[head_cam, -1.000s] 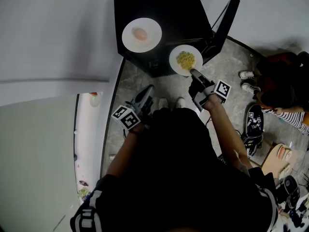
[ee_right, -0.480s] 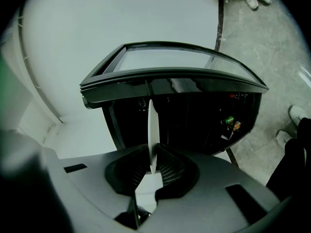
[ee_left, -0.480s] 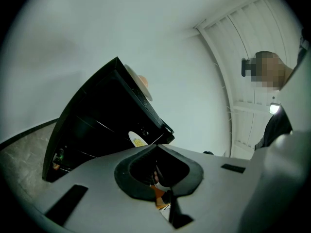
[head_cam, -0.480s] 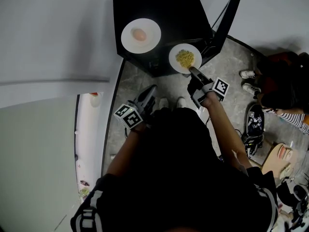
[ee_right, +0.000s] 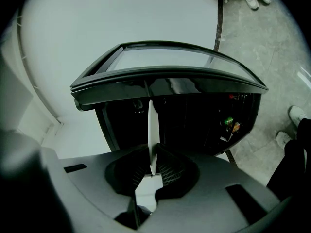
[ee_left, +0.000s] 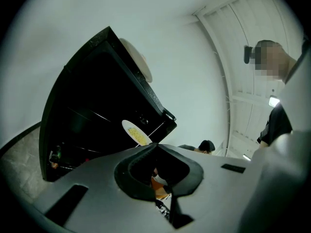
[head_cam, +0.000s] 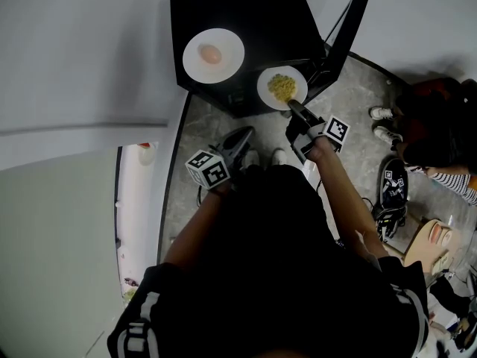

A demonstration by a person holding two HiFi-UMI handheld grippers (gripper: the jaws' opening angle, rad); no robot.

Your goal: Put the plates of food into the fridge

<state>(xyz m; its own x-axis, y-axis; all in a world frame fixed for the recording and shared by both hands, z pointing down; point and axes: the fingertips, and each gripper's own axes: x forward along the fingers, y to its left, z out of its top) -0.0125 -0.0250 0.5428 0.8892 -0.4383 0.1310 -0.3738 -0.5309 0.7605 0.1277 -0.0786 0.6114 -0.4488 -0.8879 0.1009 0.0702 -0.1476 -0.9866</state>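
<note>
The plate of yellow food [head_cam: 282,88] hangs in front of the open black fridge [head_cam: 253,21], just beside its door [head_cam: 344,36]. Your right hand-held gripper [head_cam: 294,109] is clenched on the plate's near rim. The second plate [head_cam: 213,55], with one pale round piece on it, rests on the fridge top. Your left hand-held gripper [head_cam: 242,136] is near the fridge's front, its jaws together and gripping nothing.

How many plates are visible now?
2. One plate, with a pale round food, sits on the black fridge; the second plate, with yellow food, is gripped by the right gripper. More may hide inside.
</note>
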